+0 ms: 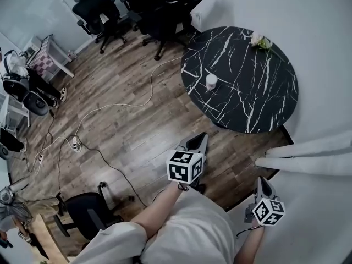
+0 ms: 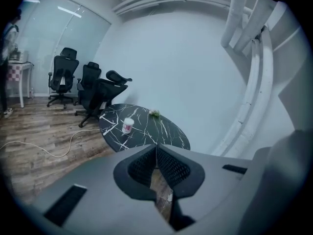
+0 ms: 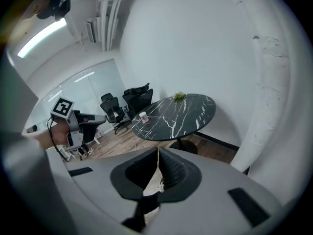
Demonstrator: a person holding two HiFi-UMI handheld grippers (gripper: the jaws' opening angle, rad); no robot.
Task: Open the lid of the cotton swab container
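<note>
A small white cotton swab container with its lid on stands upright near the left edge of the round black marble table. The left gripper view shows the container far ahead, and the right gripper view shows the same container small in the distance. My left gripper is shut and empty, held over the wooden floor well short of the table. My right gripper is also shut and empty, lower and to the right. Both jaw pairs, left and right, meet with nothing between them.
A small flower posy lies at the table's far edge. Black office chairs stand beyond the table, another chair at lower left. White cables and a power strip cross the floor. White pipes run at right.
</note>
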